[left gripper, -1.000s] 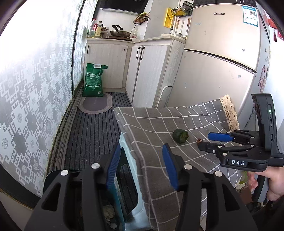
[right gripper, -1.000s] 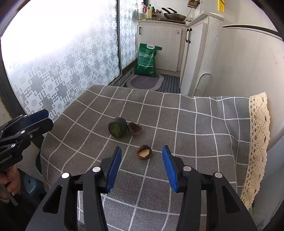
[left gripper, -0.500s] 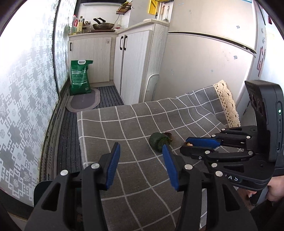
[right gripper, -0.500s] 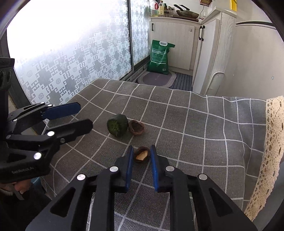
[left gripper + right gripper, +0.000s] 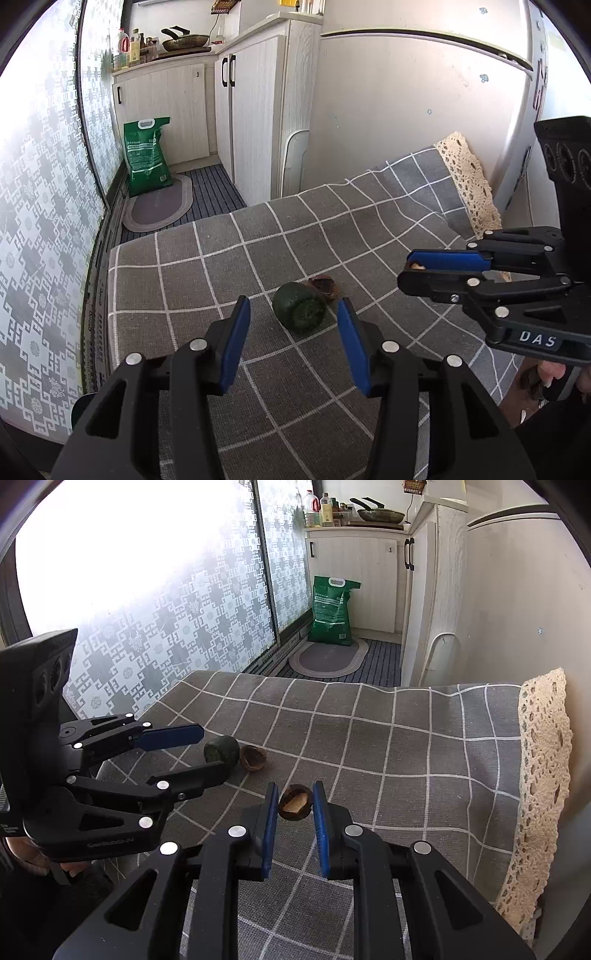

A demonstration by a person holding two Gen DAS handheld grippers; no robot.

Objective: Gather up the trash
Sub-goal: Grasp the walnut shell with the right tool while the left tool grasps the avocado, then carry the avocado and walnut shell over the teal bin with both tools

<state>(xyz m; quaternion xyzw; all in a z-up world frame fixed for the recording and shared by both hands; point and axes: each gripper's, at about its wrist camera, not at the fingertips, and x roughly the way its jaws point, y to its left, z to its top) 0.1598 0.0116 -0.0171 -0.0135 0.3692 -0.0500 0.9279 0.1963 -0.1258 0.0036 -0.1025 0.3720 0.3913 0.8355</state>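
From my left wrist view, my right gripper [image 5: 404, 275] hides nearly all of the nut shell [image 5: 413, 264] it pinches; only a sliver shows. My green fruit chunk [image 5: 300, 308] covers part of the second shell [image 5: 325, 286]. Labels on the counter bottles [image 5: 320, 507] are too small to read.

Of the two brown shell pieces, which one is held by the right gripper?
The shell with pale flesh, between the right gripper pads. The empty shell lies beside the green fruit piece.
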